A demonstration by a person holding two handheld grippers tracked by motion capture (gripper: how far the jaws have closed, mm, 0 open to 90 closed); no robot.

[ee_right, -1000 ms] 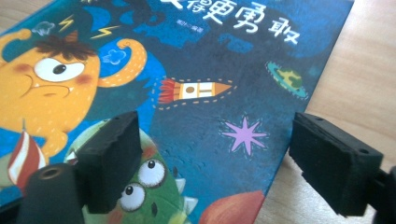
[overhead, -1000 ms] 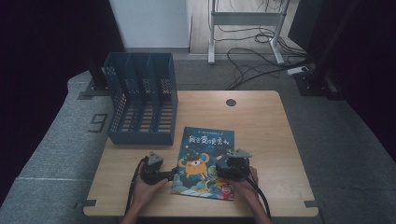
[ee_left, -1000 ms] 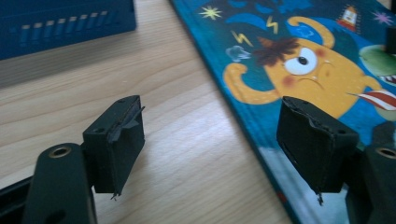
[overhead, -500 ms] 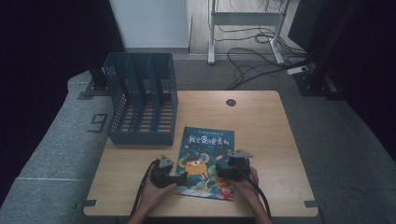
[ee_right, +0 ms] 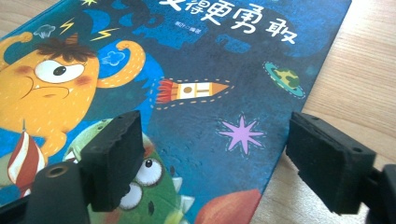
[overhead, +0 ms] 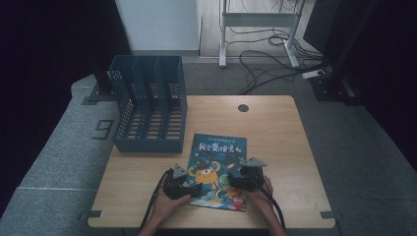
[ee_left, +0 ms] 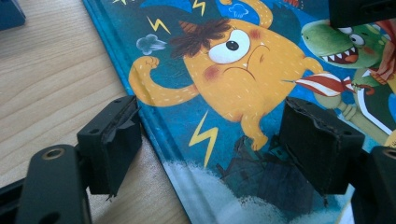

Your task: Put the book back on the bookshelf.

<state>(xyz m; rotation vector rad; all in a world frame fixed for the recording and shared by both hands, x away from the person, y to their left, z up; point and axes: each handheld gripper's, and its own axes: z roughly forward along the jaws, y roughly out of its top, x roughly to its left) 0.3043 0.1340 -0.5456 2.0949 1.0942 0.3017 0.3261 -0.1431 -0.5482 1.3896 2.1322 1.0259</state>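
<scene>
A blue picture book (overhead: 219,160) with an orange monster on its cover lies flat on the wooden table (overhead: 280,137), near the front edge. My left gripper (overhead: 193,187) stands open over the book's lower left edge. In the left gripper view one pad (ee_left: 112,140) is over the wood and the other (ee_left: 317,140) over the cover (ee_left: 233,60). My right gripper (overhead: 234,182) is open over the lower right part of the book (ee_right: 201,70). Its jaws have just been closing a little, astride the book's right edge, with no pad pressing on it.
A blue slotted file holder (overhead: 150,105) stands at the table's back left, just beyond the book. A round cable hole (overhead: 243,107) sits near the far edge. Behind the table are a desk frame and loose cables (overhead: 265,59) on the floor.
My left gripper has moved right, from the bare wood onto the book's left edge. The right gripper has stayed where it was.
</scene>
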